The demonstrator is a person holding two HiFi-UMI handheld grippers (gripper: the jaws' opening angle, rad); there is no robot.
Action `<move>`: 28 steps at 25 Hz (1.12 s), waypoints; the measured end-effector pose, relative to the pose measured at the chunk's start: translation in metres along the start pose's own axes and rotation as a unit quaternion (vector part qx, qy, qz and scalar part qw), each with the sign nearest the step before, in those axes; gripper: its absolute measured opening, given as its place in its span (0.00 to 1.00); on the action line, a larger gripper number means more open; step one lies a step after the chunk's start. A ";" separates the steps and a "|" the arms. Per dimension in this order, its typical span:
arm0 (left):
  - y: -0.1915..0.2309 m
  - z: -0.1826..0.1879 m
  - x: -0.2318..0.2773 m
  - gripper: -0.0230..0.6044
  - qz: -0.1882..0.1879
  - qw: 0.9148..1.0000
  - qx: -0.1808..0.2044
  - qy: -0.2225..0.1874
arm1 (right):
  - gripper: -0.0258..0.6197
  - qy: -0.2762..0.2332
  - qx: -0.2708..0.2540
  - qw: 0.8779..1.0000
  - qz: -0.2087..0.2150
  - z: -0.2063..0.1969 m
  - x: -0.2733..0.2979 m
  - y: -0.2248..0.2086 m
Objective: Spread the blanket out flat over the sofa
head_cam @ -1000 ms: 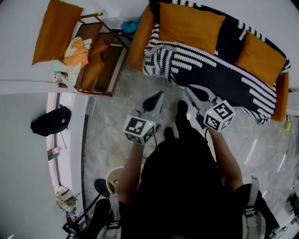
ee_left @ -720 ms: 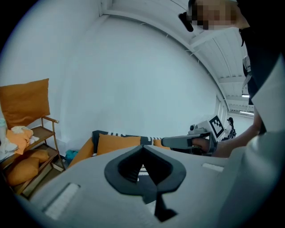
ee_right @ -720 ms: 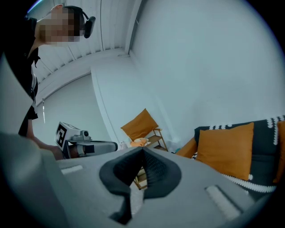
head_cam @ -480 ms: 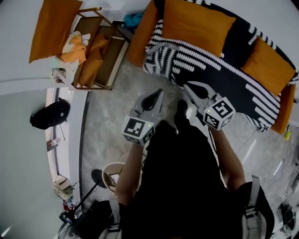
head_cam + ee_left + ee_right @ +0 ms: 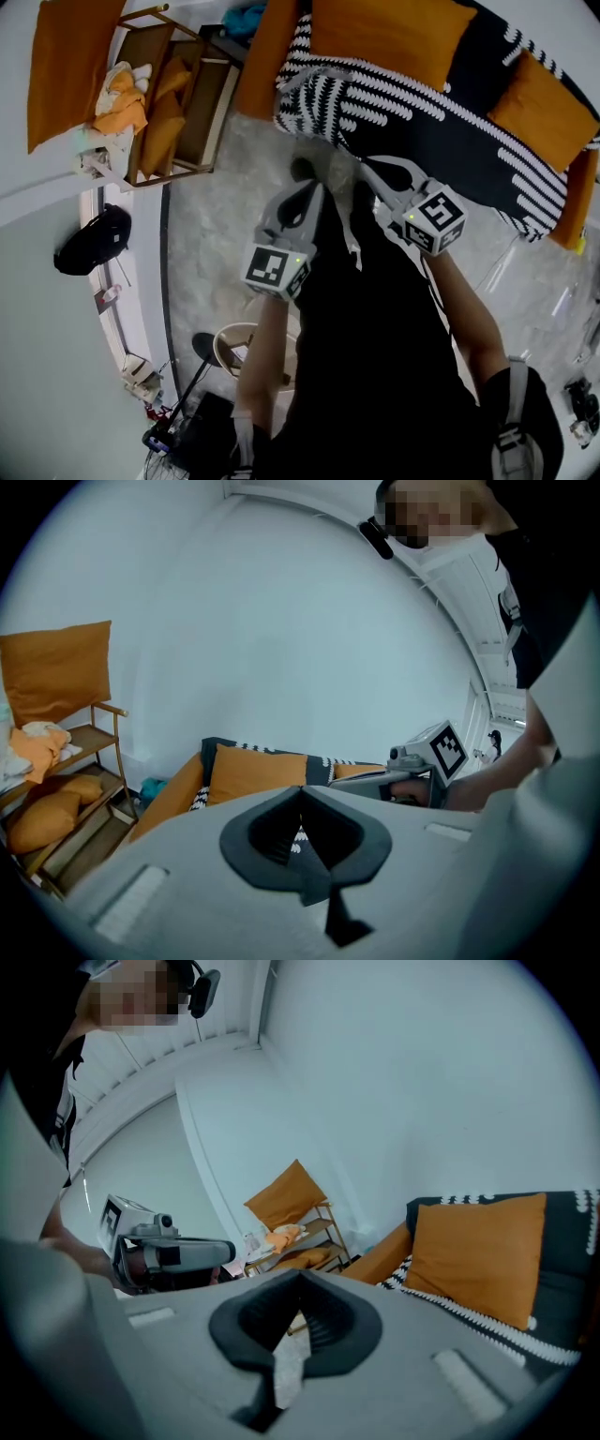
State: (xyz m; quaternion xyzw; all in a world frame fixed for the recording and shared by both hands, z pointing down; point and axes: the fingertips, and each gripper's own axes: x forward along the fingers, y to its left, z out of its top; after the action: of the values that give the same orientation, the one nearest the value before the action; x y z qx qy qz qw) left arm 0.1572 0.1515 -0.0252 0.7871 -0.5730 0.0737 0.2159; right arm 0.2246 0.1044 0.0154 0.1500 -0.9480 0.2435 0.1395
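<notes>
**Jaws together, nothing held**

The person's dark clothing [image 5: 375, 356] hides the near floor, and the top edge cuts off the sofa [image 5: 260, 56]. The black-and-white blanket [image 5: 422, 131] lies over its seat, far right, with orange cushions [image 5: 389, 33] on it. The left tool [image 5: 317, 190] and right tool [image 5: 370, 172] hover closed and empty above the mottled grey floor [image 5: 216, 234]. A wooden rack [image 5: 202, 103] stands far left.

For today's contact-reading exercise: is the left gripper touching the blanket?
Apart. The head view shows bare floor between the left gripper and the blanket.
</notes>
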 end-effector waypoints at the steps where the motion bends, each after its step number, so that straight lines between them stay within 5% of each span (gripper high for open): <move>1: 0.007 -0.005 0.006 0.05 -0.002 1.000 0.002 0.005 | 0.04 0.004 0.004 1.000 -0.005 -0.003 0.007 -0.005; 11: 0.085 -0.032 0.089 0.05 -0.056 0.996 0.058 0.039 | 0.04 0.018 0.027 0.997 -0.063 -0.016 0.100 -0.076; 20: 0.145 -0.064 0.151 0.05 -0.143 0.983 0.073 0.085 | 0.04 0.027 0.067 0.986 -0.151 -0.044 0.163 -0.134; 28: 0.202 -0.082 0.191 0.05 -0.159 0.980 0.071 0.098 | 0.04 0.035 0.087 0.975 -0.200 -0.065 0.204 -0.182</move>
State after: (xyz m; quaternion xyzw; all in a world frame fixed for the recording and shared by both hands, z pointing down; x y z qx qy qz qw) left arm 0.0425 -0.0306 0.1688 0.8705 -0.4097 0.1562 0.2235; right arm 0.1139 -0.0594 0.2156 0.3393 -0.8686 0.2977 0.2045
